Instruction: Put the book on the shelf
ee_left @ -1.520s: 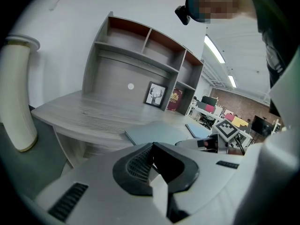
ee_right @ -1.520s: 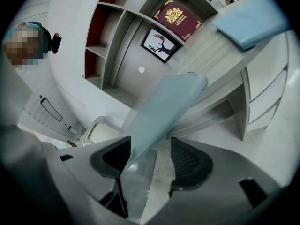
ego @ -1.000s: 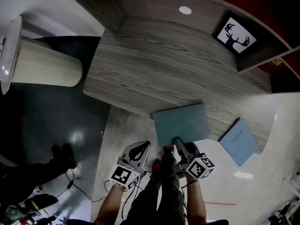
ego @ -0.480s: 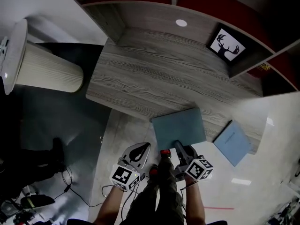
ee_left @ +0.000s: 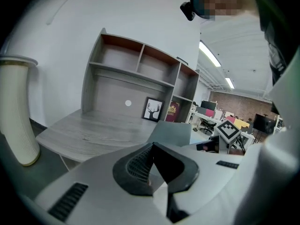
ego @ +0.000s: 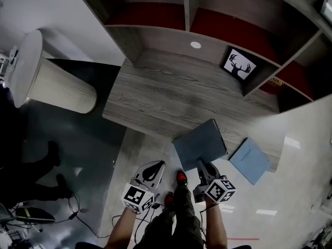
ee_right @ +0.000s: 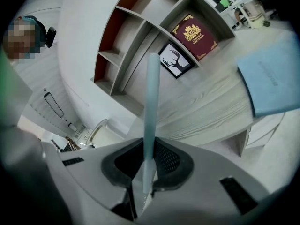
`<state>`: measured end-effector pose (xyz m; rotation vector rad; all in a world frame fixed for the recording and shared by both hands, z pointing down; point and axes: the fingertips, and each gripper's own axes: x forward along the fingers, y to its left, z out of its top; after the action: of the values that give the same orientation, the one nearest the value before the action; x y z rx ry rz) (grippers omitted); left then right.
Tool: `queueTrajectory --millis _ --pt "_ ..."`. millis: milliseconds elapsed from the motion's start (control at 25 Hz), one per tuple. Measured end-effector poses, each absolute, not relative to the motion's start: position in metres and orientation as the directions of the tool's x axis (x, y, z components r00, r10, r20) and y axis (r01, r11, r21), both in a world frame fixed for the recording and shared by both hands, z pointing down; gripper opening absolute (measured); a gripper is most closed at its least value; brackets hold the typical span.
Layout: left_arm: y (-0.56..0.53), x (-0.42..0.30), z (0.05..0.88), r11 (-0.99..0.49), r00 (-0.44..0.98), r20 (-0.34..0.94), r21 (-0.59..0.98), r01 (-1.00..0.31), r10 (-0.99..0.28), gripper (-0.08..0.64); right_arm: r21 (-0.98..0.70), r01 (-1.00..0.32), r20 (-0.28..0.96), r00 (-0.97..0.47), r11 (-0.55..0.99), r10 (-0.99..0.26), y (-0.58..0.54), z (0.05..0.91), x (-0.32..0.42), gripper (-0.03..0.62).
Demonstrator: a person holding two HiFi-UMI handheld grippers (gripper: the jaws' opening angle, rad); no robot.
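A grey-blue book [ego: 199, 143] hangs tilted above the desk's [ego: 166, 95] front edge. My right gripper [ego: 201, 164] is shut on its near edge; the jaws have just been closing with the book between them. In the right gripper view the book [ee_right: 150, 102] stands edge-on between the pads [ee_right: 164, 159]. My left gripper [ego: 155, 167] hovers to the book's left, shut and empty, and in its own view the pads [ee_left: 140, 165] meet. The shelf [ego: 189, 14] rises behind the desk with open compartments.
A second, lighter blue book [ego: 250, 160] lies on the desk's right corner. A framed deer picture [ego: 238, 66] leans at the desk's back, and a maroon book [ee_right: 194, 35] stands in a shelf compartment. A white ribbed cylinder [ego: 49, 77] stands left of the desk.
The book has come up off the desk and tilted, its near edge lifted by the right gripper. Both grippers rose. The view tipped up, so more of the shelf shows.
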<state>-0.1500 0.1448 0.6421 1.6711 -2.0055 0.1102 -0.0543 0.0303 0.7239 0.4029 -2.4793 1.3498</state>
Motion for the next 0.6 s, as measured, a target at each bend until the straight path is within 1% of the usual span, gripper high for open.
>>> queueTrajectory --millis 360,600 --pt "0.127 -0.161 0.591 0.192 -0.106 0.345 0.227 -0.955 -0.933 0.006 -0.662 -0.414 0.336 -0.909 0.624 -0.247 -0.009 0.669 -0.041 0.071" --pt "0.113 -0.163 0.553 0.168 -0.105 0.293 0.198 -0.966 -0.95 0.006 -0.567 -0.432 0.295 -0.902 0.702 -0.316 -0.038 0.617 -0.025 0.071"
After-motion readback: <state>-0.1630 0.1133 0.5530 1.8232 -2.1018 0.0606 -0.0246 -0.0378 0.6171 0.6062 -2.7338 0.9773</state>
